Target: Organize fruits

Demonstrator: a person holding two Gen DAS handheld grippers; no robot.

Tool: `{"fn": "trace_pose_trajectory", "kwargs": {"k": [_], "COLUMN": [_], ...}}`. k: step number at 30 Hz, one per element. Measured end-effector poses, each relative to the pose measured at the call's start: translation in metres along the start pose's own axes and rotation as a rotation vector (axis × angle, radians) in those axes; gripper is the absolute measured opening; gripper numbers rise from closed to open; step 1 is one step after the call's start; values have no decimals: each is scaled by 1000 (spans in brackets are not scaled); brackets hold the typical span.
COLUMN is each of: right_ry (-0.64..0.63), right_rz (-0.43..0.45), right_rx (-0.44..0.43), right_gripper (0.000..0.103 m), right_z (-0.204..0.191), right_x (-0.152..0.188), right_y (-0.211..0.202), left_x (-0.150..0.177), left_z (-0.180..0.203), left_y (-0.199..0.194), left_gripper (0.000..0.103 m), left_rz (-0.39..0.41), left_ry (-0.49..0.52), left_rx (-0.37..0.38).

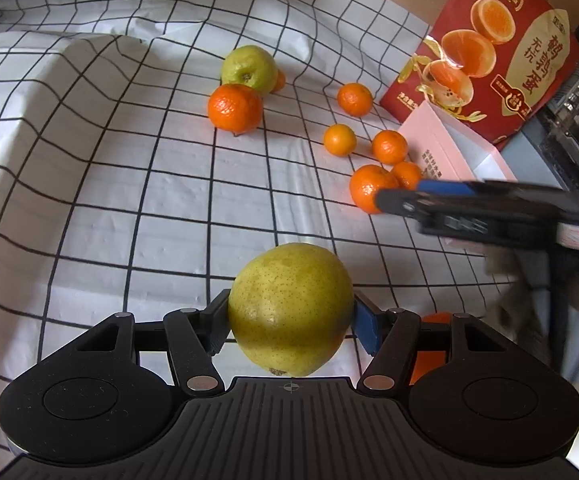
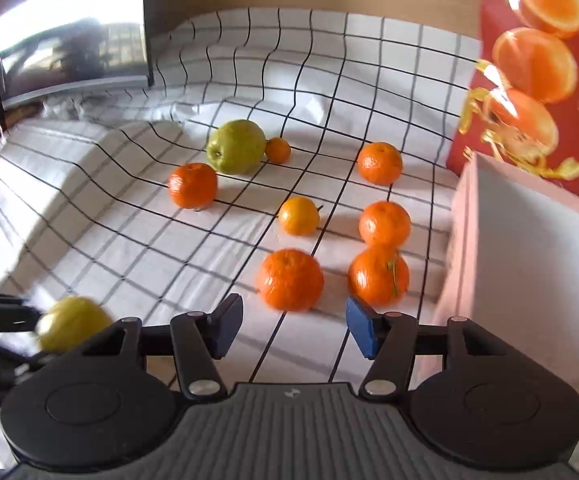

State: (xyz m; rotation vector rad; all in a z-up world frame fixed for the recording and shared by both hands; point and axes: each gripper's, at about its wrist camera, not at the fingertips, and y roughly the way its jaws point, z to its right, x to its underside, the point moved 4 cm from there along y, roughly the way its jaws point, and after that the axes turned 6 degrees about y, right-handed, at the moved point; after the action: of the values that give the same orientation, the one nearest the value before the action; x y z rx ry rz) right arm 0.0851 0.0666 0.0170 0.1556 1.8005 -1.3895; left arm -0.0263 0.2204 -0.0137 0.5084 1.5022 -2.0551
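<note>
My left gripper (image 1: pixel 289 320) is shut on a yellow pear (image 1: pixel 290 309) and holds it above the checked cloth. The pear also shows in the right wrist view (image 2: pixel 71 322) at the lower left. My right gripper (image 2: pixel 294 326) is open and empty, just short of two large oranges (image 2: pixel 290 279) (image 2: pixel 378 275); it also shows in the left wrist view (image 1: pixel 401 200). A green pear (image 2: pixel 236 146) lies further back beside a small orange (image 2: pixel 277 150). Several more oranges (image 2: pixel 192 185) (image 2: pixel 299 215) lie scattered on the cloth.
A pink-and-white open box (image 2: pixel 529 248) stands at the right, with a red printed carton (image 2: pixel 541 60) behind it. The white checked cloth (image 2: pixel 149 240) rises in a fold at the left. A dark monitor (image 2: pixel 69 40) stands at the back left.
</note>
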Motion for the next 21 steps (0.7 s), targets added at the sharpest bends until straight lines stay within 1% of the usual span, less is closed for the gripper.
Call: {"fn": "trace_pose_trajectory", "kwargs": {"k": [2,4,7,9,10,12,16,21], "right_ry": [-30,-67,-134,-138,-132,-116,-45,33], "right_rz": [-16,-8,-30,-44,-44,-32,-35,-21], "right_rx": [22,-2,20,18,25,34,-31,-21], "right_gripper": [59,60,60,59,57,45,45,45], "right_z": [-2,-8,-22,-24,-23,-19,-6,10], "right_x": [-5,-10,-14,-13,-13,-13,-5,22], "right_y": [17,26,38,43,45,41,19,-13], "left_x": [2,2,3,2,2,1,-2,-2], "left_z": [-1,-1,1,4,5,6,6,7], "left_y": [-1,-2,-1,0,1,3,5,6], "left_gripper": [67,67,67,67,67,67,68,68], "left_rz": [2,5,4,0,-3,-7,-17,-26], "left_ry": [-3,-5,4,24,31,41,34,39], "left_rx": [-6,-14,-25,-37,-44,-54,-57,-65]}}
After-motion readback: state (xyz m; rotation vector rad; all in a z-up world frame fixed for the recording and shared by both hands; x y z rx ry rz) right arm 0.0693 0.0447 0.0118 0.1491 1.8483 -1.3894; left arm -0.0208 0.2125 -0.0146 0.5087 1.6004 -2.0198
